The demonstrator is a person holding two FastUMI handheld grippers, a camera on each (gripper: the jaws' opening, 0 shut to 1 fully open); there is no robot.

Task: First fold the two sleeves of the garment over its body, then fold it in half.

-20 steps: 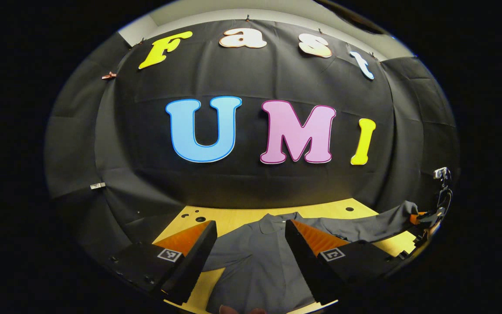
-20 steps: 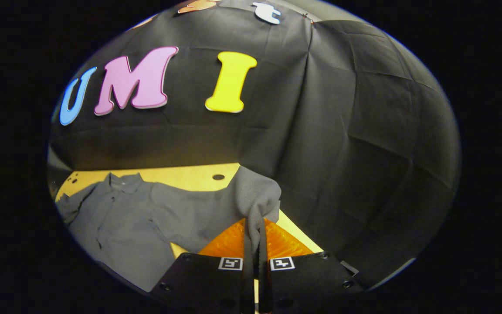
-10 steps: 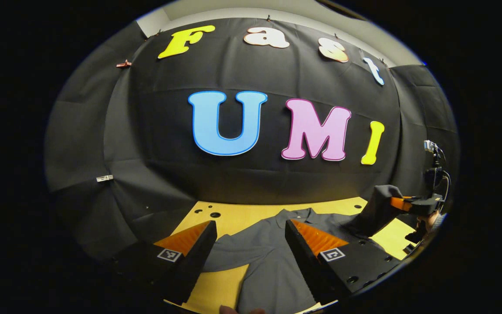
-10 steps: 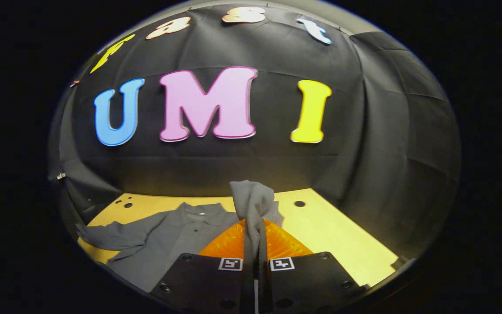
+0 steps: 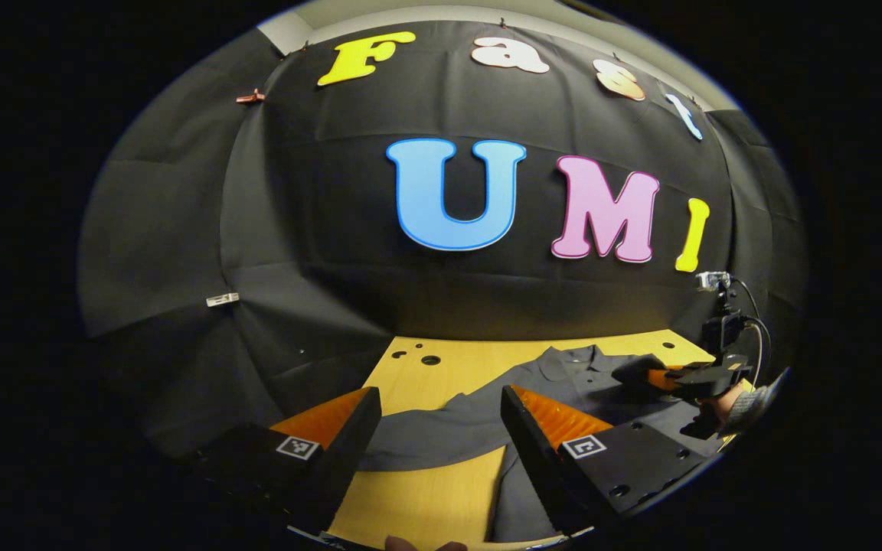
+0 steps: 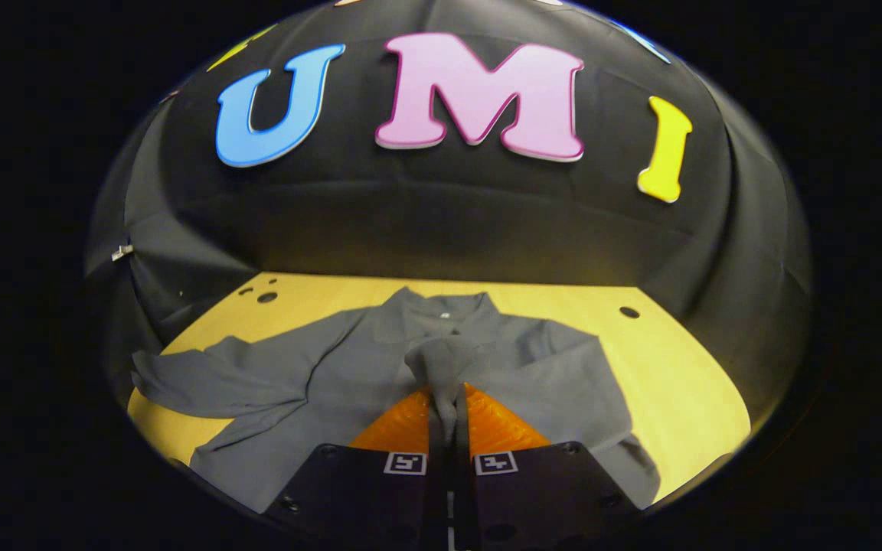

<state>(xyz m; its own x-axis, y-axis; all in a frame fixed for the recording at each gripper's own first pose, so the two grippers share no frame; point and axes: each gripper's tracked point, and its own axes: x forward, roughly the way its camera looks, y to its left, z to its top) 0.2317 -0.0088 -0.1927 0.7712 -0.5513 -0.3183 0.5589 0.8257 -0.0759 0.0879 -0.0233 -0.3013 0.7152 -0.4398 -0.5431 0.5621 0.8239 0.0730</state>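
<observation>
A black cloth wall [image 6: 441,222] backs a yellow wooden tabletop [image 6: 671,367] drilled with a few round holes, and on it the grey garment [image 6: 349,375] lies face up with its collar toward the wall. You are in the first step of the task, folding a sleeve over the body. Your right gripper [image 6: 449,417] has its two fingers pressed together on the bunched cuff of the right sleeve [image 6: 441,360], which stands as a soft peak over the middle of the chest, just below the collar; in the left gripper view the same gripper appears farther off at the right, carried by a hand [image 5: 724,398] in a knitted cuff. Your left gripper [image 5: 437,436] hangs with its jaws wide apart and nothing between them, above the left sleeve [image 5: 426,436], which lies stretched out flat across the table to the side, not yet folded. The next move, as judged from this layout, calls for lowering the held cuff onto the chest and releasing it so the sleeve lies flat, then bringing the left gripper down on the other cuff. The fabric looks thin, matte and limp, creasing easily; the finger pads [image 6: 487,425] are ribbed wedges, and the tabletop is smooth and hard.
</observation>
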